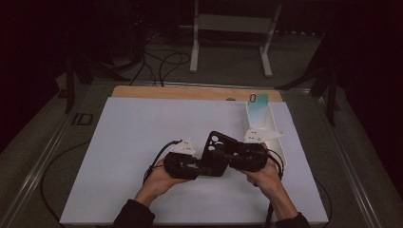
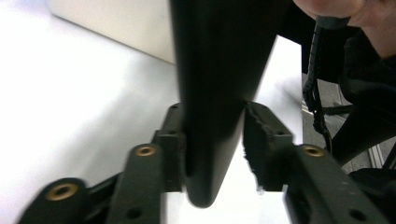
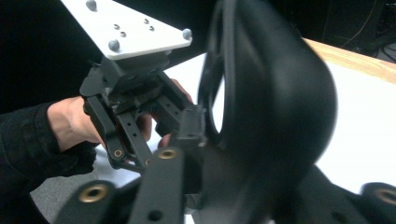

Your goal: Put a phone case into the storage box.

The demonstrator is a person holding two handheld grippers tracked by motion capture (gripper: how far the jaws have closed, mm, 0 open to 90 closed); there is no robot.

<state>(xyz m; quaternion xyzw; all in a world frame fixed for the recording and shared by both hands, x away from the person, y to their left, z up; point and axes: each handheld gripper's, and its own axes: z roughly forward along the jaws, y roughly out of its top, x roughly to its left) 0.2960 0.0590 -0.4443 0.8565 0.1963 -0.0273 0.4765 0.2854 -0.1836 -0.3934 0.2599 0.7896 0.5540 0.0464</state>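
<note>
Black plastic part (image 1: 216,145), curved and pierced with round holes, held up just above the tabletop (image 1: 142,156) slightly right of centre in the high view, caught between two hand-held tools. Left tool (image 1: 203,166) reaching in from the left and clenched on the part's lower edge, both pads seen against the dark slab in the left gripper view. Right tool (image 1: 228,156) meeting the same part from the right, with the blurred shell between its jaws in the right gripper view; impossible to tell whether grasping or already released. Judged to be a handover in mid-air, from one tool to the other. Next move, by that reading: checking the left grip for firmness before drawing the right tool away, since a thin tapered edge could slip or swing. Left hand (image 1: 161,183) and right hand (image 1: 266,178) entering from the bottom edge in dark sleeves. Tabletop covered with a white sheet, with a strip of bare wood (image 1: 190,91) along the far side. Long white tray (image 1: 280,147) at the right of the sheet, near the right tool, with a teal card (image 1: 259,107) standing at its far end. Dim room beyond: grey floor, loose black cables (image 1: 161,61) at upper centre, white stand legs (image 1: 266,52) at the top of the frame.
</note>
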